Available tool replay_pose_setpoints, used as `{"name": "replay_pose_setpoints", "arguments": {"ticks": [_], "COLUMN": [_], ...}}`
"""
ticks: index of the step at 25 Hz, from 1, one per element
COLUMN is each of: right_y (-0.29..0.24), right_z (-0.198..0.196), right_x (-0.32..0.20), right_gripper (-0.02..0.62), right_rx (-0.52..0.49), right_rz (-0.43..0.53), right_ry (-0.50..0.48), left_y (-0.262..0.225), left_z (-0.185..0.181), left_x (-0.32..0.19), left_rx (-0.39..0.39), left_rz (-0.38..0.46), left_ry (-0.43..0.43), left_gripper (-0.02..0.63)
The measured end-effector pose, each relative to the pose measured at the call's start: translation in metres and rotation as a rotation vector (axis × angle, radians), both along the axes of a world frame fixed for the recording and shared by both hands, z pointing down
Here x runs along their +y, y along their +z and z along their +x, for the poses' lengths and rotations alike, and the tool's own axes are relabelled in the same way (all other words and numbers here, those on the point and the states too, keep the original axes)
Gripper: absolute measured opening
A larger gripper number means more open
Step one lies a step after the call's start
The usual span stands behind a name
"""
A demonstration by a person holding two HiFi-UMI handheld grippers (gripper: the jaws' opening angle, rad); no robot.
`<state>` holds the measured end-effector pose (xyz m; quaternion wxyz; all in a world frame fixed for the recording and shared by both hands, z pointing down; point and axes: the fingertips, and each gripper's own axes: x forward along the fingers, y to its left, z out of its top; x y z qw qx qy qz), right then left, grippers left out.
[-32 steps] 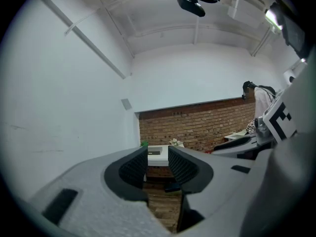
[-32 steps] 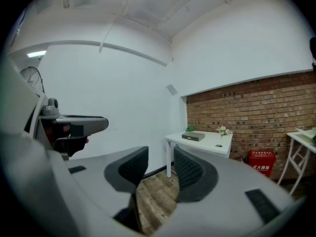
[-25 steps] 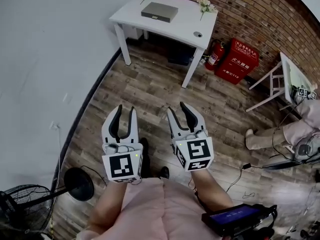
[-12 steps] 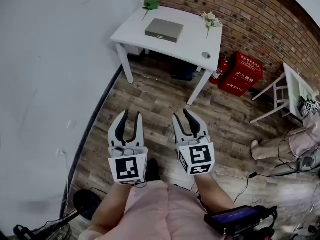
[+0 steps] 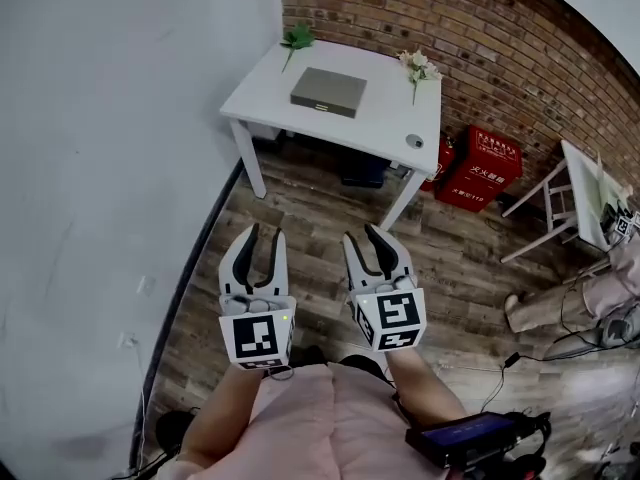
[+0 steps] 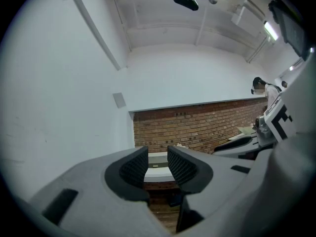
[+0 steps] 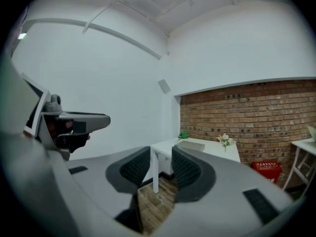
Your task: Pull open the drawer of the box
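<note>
Grey box [image 5: 328,91] on white worktop [image 5: 392,126] at 12 o'clock sits lower in the head view than a second ago. The approach is under way, nothing reached yet. Left tongs [image 5: 262,238] and right tongs [image 5: 366,240] both gape empty, well short of the box.

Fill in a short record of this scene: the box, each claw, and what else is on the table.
Box: grey, flat, on the white table by the brick wall
Left claw: open, empty, over the floor, short of the table
Right claw: open, empty, beside the other
Also on table: green sprig, white flowers
</note>
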<state>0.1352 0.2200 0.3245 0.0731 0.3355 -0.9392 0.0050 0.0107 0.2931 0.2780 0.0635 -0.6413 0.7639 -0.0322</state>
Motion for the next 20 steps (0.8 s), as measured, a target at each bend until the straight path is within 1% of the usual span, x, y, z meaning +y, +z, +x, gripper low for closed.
{"name": "replay_pose_setpoints", "arguments": {"ticks": [5, 10, 16, 20], "right_y": [0.009, 0.022, 0.042, 0.045], "right_z": [-0.011, -0.012, -0.023, -0.035], "right_x": [-0.011, -0.029, -0.068, -0.109], "right_gripper": [0.141, 0.140, 0.141, 0.141], "right_rx": [0.007, 0.014, 0.025, 0.038], "right_rz": [-0.022, -0.052, -0.083, -0.088], "right_ry": [0.010, 0.030, 0.055, 0.060], "left_y": [0.013, 0.031, 0.054, 0.056], "left_z": [-0.011, -0.016, -0.032, -0.044], "left_x": [-0.011, -0.027, -0.063, -0.104], "left_rx": [0.018, 0.026, 0.035, 0.026], "left_rz": [-0.037, -0.079, -0.130, -0.136], "left_ry": [0.012, 0.023, 0.035, 0.042], "left_gripper": [0.118, 0.115, 0.115, 0.115]}}
